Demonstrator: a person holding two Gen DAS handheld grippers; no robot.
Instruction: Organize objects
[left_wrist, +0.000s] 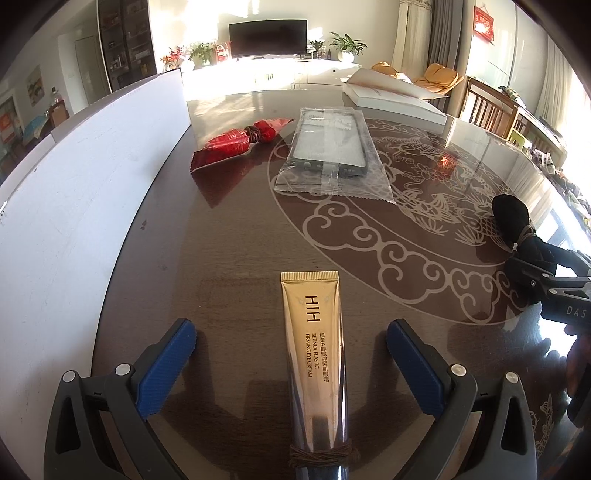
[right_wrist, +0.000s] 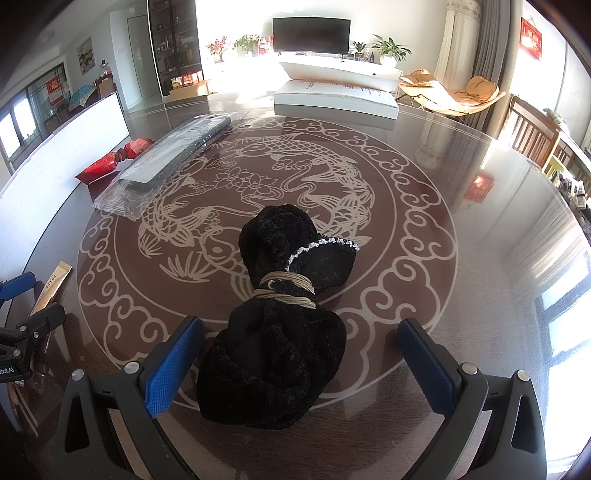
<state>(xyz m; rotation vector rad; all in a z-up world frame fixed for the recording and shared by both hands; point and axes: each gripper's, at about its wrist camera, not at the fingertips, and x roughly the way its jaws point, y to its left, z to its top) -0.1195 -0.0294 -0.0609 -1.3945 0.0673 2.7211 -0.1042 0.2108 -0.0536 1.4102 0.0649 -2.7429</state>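
A gold eye-cream tube (left_wrist: 316, 354) tied with brown cord lies on the dark table between the open blue pads of my left gripper (left_wrist: 291, 360). A black fuzzy cloth bundle (right_wrist: 280, 317) tied with tan cord lies between the open pads of my right gripper (right_wrist: 301, 360); it also shows in the left wrist view (left_wrist: 511, 218). A red foil packet (left_wrist: 236, 142) and a phone case in clear plastic (left_wrist: 330, 151) lie farther back. The tube's end shows in the right wrist view (right_wrist: 51, 286).
A white board (left_wrist: 74, 192) stands along the table's left edge. A white open box (right_wrist: 332, 96) sits at the far side. The glass-topped table (right_wrist: 461, 192) has a carp pattern. Wooden chairs (right_wrist: 532, 129) stand at the right.
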